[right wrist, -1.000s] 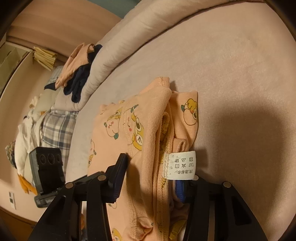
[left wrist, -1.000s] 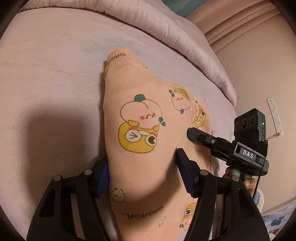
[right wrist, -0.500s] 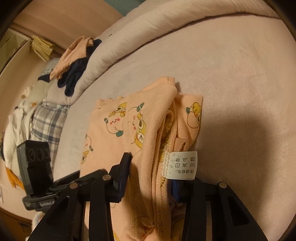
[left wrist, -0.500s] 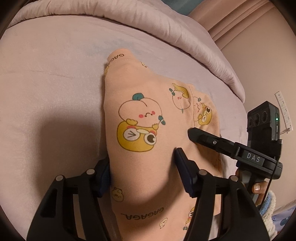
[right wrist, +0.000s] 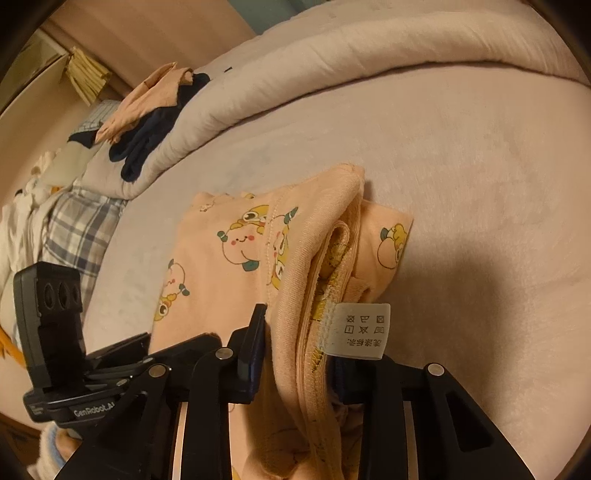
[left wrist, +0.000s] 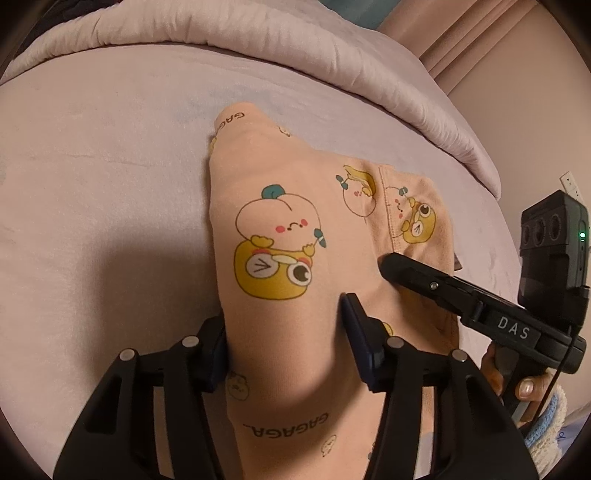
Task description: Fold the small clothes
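We find open bedsheet [left wrist: 110, 184] from nine to eleven o'clock of the peach garment [left wrist: 280, 229]; at twelve the rolled duvet [left wrist: 258, 40] bars passage, and at three the right gripper [left wrist: 391, 264] crowds the garment's edge.

Left gripper [left wrist: 284, 332] pinches the peach garment [left wrist: 288, 229]; right gripper [left wrist: 391, 264] touches it.

my left wrist camera looks steeply down along its own fingers, close over the peach garment [left wrist: 295, 236] on the pink bedsheet [left wrist: 92, 184], with the quilt roll [left wrist: 258, 33] beyond. my right wrist camera tilts down too, just as near, facing across toward the clothes pile [right wrist: 147, 103]. both views share the garment, sheet and quilt.
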`<state>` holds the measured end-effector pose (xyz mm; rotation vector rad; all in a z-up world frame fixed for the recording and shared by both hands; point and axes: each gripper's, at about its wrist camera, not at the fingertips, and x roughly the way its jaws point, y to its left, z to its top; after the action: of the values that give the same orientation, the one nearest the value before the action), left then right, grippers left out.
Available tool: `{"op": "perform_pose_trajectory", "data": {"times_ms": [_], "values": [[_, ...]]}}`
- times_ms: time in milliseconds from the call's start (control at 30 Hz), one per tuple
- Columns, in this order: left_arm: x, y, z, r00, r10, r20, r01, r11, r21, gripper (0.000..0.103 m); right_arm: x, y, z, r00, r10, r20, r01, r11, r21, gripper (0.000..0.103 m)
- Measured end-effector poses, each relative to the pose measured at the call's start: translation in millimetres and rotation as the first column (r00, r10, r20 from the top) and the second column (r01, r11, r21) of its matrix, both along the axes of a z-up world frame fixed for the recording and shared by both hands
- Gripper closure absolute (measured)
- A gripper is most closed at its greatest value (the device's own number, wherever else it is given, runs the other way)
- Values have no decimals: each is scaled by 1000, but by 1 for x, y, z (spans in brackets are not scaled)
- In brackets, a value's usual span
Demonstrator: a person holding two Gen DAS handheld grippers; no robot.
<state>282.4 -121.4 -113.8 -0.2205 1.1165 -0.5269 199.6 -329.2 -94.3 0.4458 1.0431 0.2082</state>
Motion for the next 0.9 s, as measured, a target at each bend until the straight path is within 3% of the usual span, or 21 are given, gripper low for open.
{"op": "perform_pose_trajectory", "data": {"times_ms": [367, 900], "values": [[-21, -3, 19, 997, -2, 72, -1, 999, 43, 65, -20, 13, 27, 995, 4, 100, -3, 1000, -15, 75], [-98, 23, 54, 988, 2, 153, -12, 998, 63, 68, -80, 51, 62, 981, 93, 171, -93, 996, -11, 75]]}}
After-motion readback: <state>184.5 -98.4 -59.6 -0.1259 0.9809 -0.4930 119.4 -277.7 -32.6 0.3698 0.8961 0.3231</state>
